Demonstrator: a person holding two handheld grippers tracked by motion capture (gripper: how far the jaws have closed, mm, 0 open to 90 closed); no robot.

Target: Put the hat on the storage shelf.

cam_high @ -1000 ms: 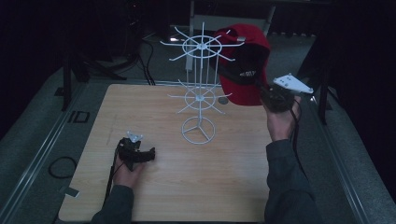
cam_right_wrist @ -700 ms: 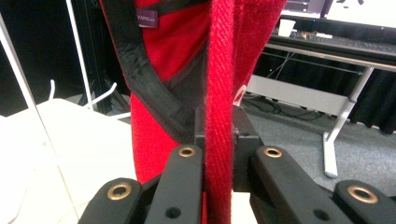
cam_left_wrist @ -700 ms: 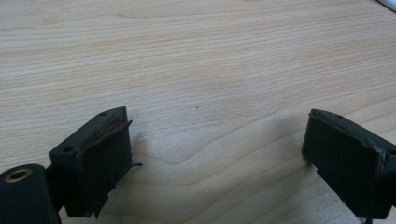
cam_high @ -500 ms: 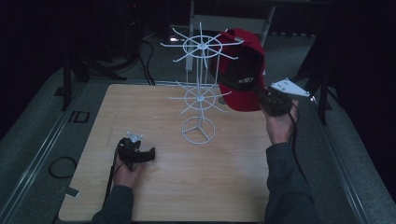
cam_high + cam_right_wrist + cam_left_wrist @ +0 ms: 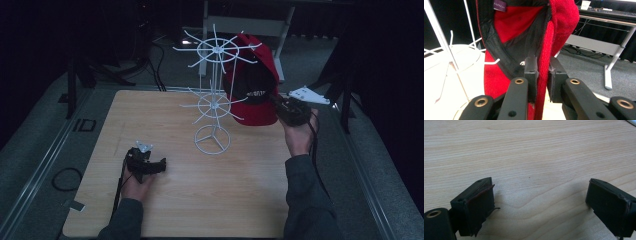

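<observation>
A red cap [image 5: 252, 85] with a black lining hangs against the right-hand prongs of the white wire rack [image 5: 212, 100], which stands on the wooden table [image 5: 200, 200]. My right gripper [image 5: 275, 104] holds the cap's lower edge from the right. In the right gripper view the red fabric [image 5: 519, 22] fills the narrow gap between the jaws of the right gripper [image 5: 542, 72]. These jaws have just been opening, and the pads still touch the fabric. My left gripper [image 5: 150, 167] rests on the table at the front left. Its jaws [image 5: 539, 202] stand wide open over bare wood.
The rack's round base [image 5: 212, 139] sits mid-table, with thin prongs [image 5: 439, 37] sticking out at two levels. A metal table frame [image 5: 614, 50] and cables lie on the grey floor behind. Dark stands flank the table's far corners.
The cap has swung left and a little down onto the rack's upper prongs and hangs more upright. The right hand followed slightly. The left gripper stayed put.
</observation>
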